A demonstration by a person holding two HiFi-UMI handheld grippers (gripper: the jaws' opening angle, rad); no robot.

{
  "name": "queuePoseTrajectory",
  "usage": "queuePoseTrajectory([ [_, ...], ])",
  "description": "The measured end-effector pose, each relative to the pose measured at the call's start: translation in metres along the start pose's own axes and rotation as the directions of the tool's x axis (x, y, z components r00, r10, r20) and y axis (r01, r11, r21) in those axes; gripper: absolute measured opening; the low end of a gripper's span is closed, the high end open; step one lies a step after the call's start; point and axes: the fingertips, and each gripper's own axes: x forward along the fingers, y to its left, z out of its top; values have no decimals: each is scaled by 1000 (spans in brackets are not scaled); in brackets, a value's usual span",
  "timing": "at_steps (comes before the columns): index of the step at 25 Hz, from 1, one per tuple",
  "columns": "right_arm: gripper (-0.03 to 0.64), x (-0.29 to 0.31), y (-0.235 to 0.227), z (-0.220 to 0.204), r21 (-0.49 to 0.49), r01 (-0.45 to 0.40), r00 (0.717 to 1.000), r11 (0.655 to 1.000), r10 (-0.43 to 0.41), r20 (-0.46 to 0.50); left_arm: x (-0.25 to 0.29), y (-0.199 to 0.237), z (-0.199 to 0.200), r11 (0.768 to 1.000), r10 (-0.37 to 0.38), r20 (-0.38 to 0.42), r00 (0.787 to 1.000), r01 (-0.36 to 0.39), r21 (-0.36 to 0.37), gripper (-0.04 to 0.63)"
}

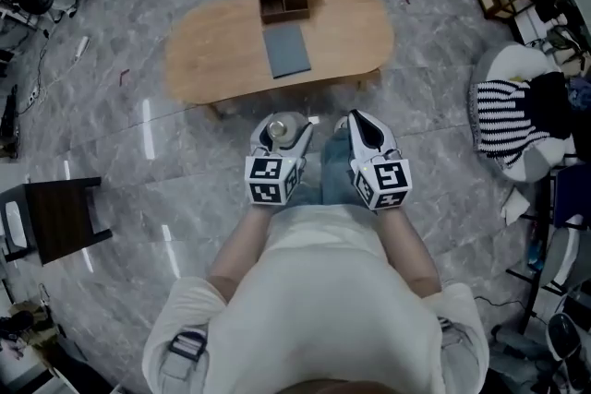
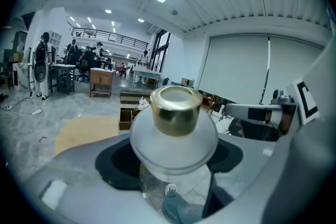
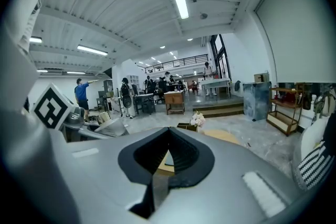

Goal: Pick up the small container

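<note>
Small round frosted-white container (image 2: pixel 174 136) with a gold cap, upright, gripped between jaws of the left gripper (image 1: pixel 283 136).

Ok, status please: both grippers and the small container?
Left gripper shut on small container, held away from the table. Right gripper shut, empty. Nothing in the way.

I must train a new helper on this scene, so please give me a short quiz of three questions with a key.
1. True or false: the jaws of the right gripper are shut with nothing between them.
2. The cap of the small container held in the left gripper is: A) gold B) red C) black.
3. Fill in: the grey pad lies on the wooden ____.
Key: 1 true; 2 A; 3 table.
</note>
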Motion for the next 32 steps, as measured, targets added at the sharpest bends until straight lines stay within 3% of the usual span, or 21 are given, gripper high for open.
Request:
queuePoseTrajectory([
  [11,-2,-7,22,45,-61,-81,996,995,82,18,-33,-9,58,999,-4,71,997,2,32,341],
  [23,-2,0,35,58,-79,-141,989,987,144,30,-42,-7,67,999,9,90,996,-12,37,341],
  [32,-3,0,37,61,-124,-118,991,985,125,45,-43,-5,63,1000,15,91,996,-17,18,341],
])
